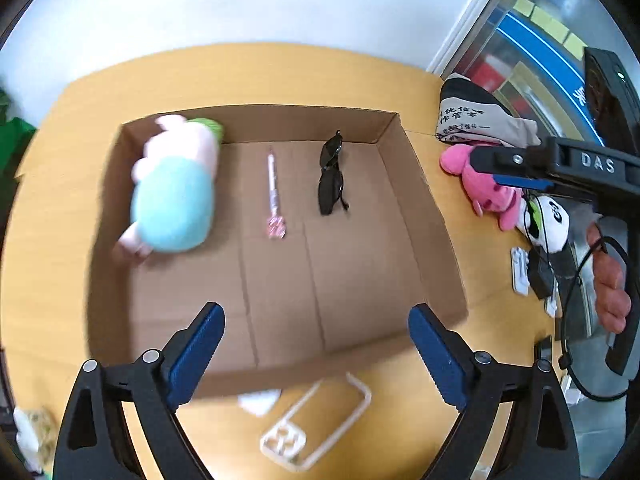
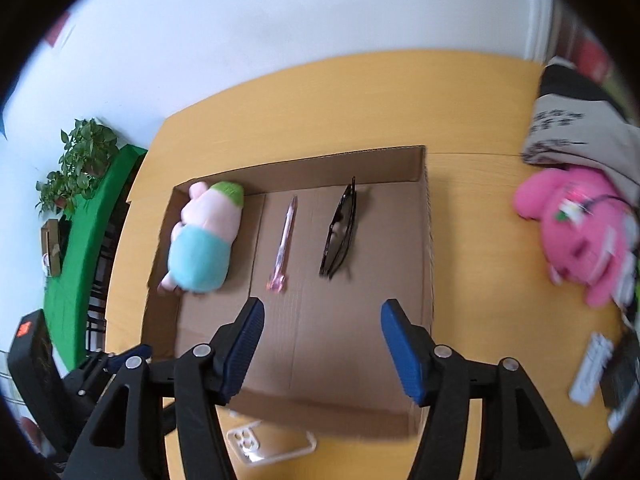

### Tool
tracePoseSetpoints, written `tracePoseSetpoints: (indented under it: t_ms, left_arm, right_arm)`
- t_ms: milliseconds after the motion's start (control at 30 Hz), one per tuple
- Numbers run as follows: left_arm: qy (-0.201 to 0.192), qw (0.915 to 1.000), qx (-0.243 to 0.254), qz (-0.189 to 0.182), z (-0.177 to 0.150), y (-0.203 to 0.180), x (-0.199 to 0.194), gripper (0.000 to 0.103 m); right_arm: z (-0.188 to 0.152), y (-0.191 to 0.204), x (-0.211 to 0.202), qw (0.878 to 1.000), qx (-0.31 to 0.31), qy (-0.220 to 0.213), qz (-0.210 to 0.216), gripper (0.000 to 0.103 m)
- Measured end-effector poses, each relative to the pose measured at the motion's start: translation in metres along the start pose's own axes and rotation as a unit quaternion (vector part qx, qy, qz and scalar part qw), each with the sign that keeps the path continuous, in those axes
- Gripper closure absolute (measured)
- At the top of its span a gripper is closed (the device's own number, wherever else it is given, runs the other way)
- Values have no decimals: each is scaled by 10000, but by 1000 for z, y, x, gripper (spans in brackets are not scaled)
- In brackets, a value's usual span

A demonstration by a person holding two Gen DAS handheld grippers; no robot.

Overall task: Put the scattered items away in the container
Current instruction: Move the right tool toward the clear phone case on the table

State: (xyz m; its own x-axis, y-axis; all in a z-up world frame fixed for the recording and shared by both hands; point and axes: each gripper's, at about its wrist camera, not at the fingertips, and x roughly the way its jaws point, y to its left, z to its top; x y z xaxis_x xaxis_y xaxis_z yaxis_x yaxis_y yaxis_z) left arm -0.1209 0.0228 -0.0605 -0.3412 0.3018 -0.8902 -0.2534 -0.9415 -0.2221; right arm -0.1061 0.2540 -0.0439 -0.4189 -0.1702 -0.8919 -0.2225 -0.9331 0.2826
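Note:
A shallow cardboard box lies on the wooden table. Inside it lie a pink, blue and green plush toy, a pink pen and black sunglasses. A clear phone case lies on the table in front of the box. A pink plush lies right of the box. My left gripper is open and empty over the box's near edge. My right gripper is open and empty above the box; in the left wrist view its tips are beside the pink plush.
A printed cloth bag lies at the far right. A panda plush, a white flat item and a black device with cables lie right of the box. A potted plant stands far left.

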Motion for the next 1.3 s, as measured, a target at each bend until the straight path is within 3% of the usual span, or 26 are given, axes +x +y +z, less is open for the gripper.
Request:
tracePoseSetpoints:
  t_ms: [67,400,700,867,1033,1167,1300]
  left_arm:
    - [-138,9999,-18,60,5,-12,-23,7]
    - [-674,9977,116,28,-38,-19,-98,6]
    - [-600,9981,116,-69,-63,-3,-109,6]
    - [-158,9991,-295,-268,-88,23,-88,6]
    - [459,9949,-816,-366,-121,49,-48,6]
    - [949,9832,-1426,-625,-146,67,-12,6]
    - [1357,9658,-2044,-843,-165,83,28,10]
  right_arm:
    - [-8,10,-19,9999,-36,-137,-17,42]
    - [-70,70,-78,9971,-504,-525,-237,42]
    - [-100,80,-89,9978,-400,-460,-255,42]
    - [-123,75,-66,9982,-541,-58,-241,42]
    - [-163,59,-8,9938,-809,737,-195,42]
    - [-191,45,42,9875,-1026,1172,-257,42]
    - [-207,34,88,9816,-1291,1362,-359,42]
